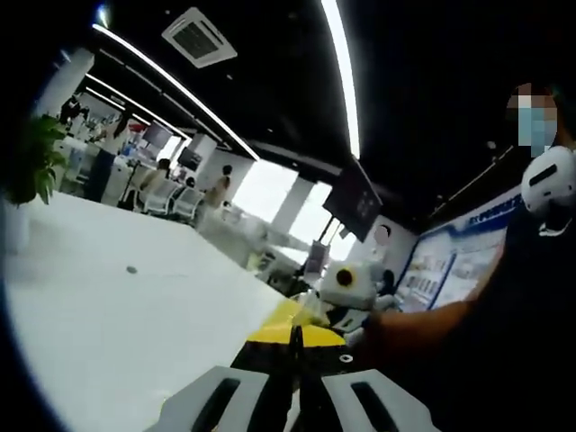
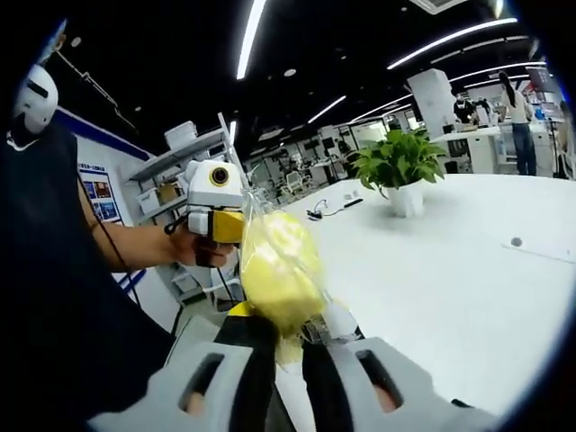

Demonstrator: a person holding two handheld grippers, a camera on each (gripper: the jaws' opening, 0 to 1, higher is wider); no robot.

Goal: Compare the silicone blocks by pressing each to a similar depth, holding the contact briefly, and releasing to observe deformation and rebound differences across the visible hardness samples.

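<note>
Gripping a bagged yellow block (image 2: 274,265), right gripper (image 2: 286,346) jaws clenched; left gripper (image 1: 295,360) jaws closed; no legible writing.

left gripper (image 1: 295,396) jaw bases: cut off by bottom edge
yellow block (image 2: 277,268) lower end: hidden between right gripper (image 2: 286,382) jaws
wall posters (image 1: 445,265): text too blurred to read

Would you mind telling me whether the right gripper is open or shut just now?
Shut on the yellow block: in the right gripper view, the right gripper has its jaws closed against the bottom of the bagged yellow block, which stands up between them.
</note>
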